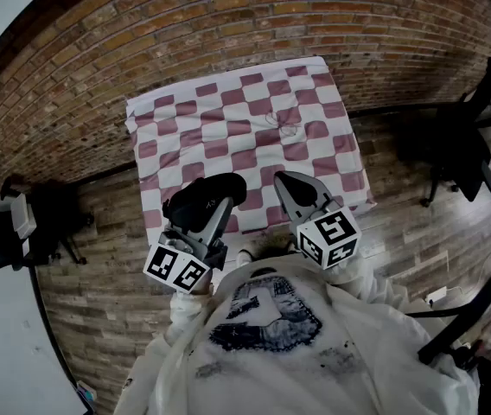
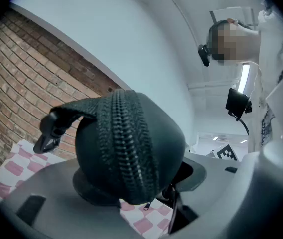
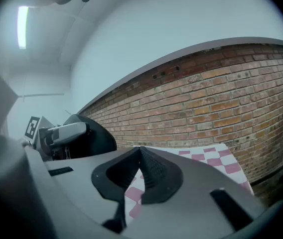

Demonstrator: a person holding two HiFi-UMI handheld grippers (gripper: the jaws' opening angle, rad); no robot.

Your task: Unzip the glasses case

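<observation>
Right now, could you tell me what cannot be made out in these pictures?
- Left gripper view: the glasses case fills the gap, hiding where the jaws press it and the zip's far end.
- Left gripper view: the zipper pull is tiny, half tucked under the case.
- Head view: a thin squiggle on the checked cloth is too small to identify.

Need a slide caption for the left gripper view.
Left hand-held gripper clamped on the black glasses case, closed zipper facing the camera.
</observation>
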